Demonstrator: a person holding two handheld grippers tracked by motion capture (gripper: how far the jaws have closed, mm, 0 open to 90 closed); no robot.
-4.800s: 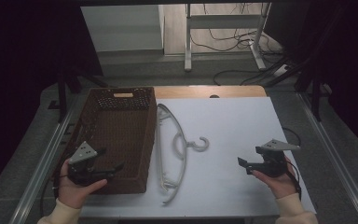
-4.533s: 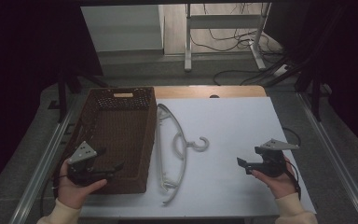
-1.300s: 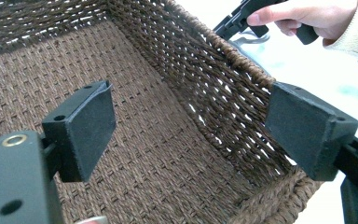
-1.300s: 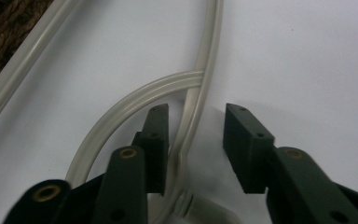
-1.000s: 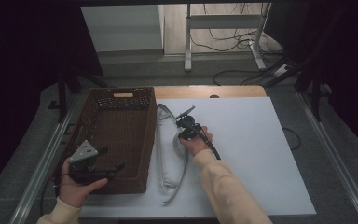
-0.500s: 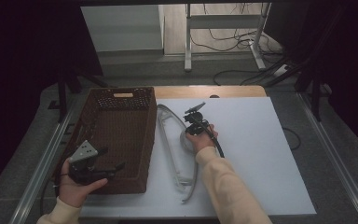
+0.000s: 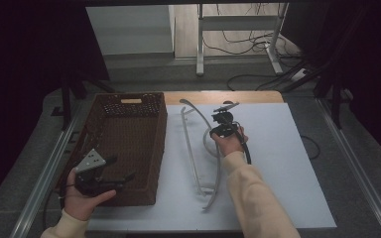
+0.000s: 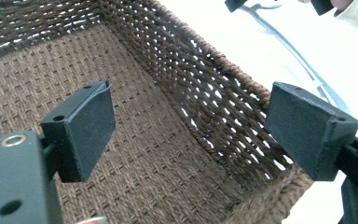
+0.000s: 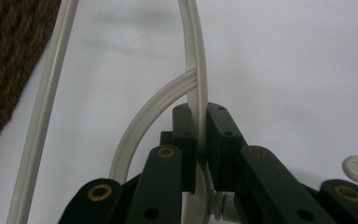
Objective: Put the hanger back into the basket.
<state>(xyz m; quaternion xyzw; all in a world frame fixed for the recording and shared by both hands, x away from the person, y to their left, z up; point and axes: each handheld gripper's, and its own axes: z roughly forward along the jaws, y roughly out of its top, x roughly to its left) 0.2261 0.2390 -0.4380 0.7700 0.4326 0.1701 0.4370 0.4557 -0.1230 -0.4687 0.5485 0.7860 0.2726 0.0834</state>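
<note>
Two grippers: right gripper point(image 7: 222, 122) outstretched, fingers clamping hanger point(image 7: 198, 153); left gripper point(image 7: 110, 174) over basket point(image 7: 129, 134), fingers apart.

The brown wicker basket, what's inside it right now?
Nothing lies inside the wicker basket: its woven floor is bare where visible. The open left gripper hovers over its near end, hiding some floor. The white hanger lies outside, beside it, clamped by the right gripper.
</note>
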